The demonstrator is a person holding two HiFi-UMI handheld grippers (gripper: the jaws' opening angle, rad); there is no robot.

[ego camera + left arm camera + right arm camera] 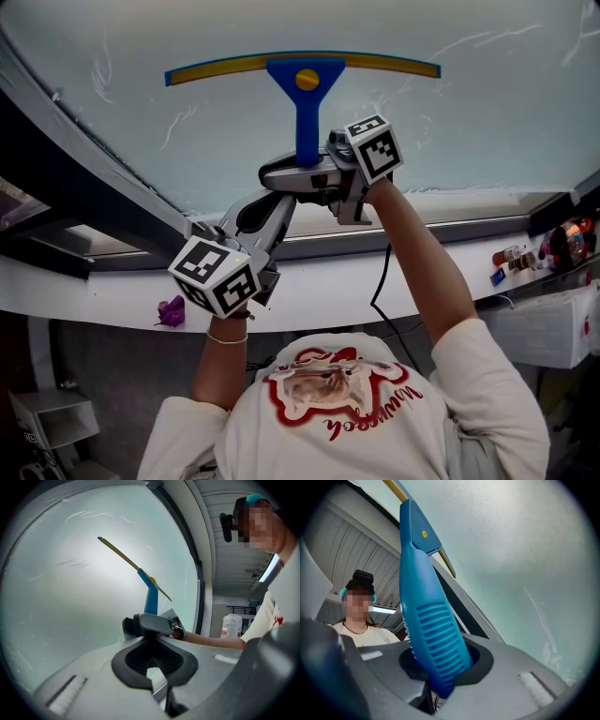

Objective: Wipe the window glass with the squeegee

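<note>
The squeegee (307, 103) has a blue handle and a long yellow-and-blue blade lying flat against the window glass (487, 103), high up. My right gripper (306, 174) is shut on the lower end of the handle. In the right gripper view the ribbed handle (429, 620) stands between the jaws (440, 667), with the glass (525, 536) behind it. My left gripper (267, 211) sits just below and left of the right one, shut with nothing in it. In the left gripper view its jaws (152, 667) meet, and the squeegee (150, 599) and right gripper (150, 625) rise ahead.
A dark window frame (94, 202) runs down the left side, above a white sill (422, 272). A small purple object (172, 311) lies on the sill at left. Small bottles and items (553, 246) stand at the right. A black cable (380, 281) hangs under my right arm.
</note>
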